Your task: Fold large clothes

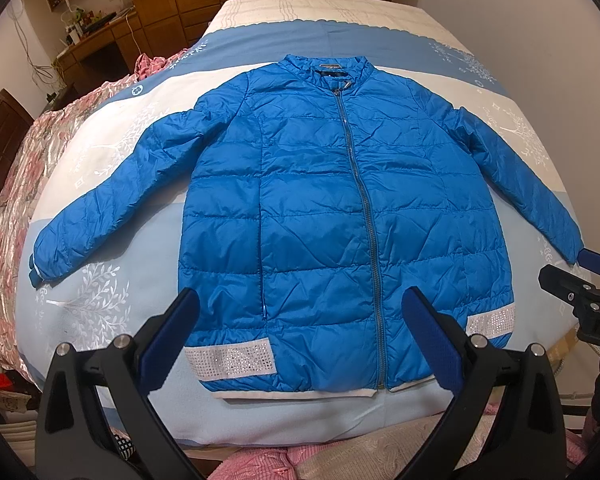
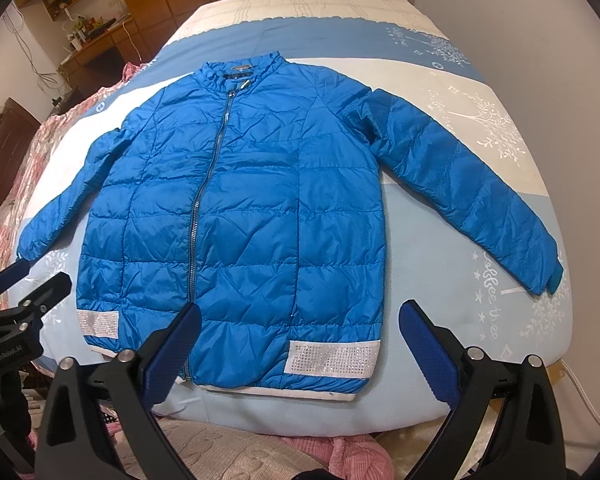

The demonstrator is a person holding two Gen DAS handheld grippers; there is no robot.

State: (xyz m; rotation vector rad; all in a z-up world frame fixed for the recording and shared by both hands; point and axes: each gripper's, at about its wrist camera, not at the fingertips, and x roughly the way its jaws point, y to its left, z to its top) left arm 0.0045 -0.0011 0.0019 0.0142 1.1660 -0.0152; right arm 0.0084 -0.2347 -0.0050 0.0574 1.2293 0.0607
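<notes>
A blue quilted puffer jacket [image 1: 332, 208] lies flat and front-up in the middle of the bed [image 1: 100, 304], zipped closed, collar toward 12 o'clock, hem toward 6 o'clock, and both sleeves spread out toward 4 and 8 o'clock. The left gripper [image 1: 300, 336] hovers over the hem at 6 o'clock with its blue-padded jaws spread wide and nothing between them. The right gripper [image 2: 298, 344] is likewise released, its jaws wide apart above the hem near the white rhinestone band [image 2: 332, 358].
</notes>
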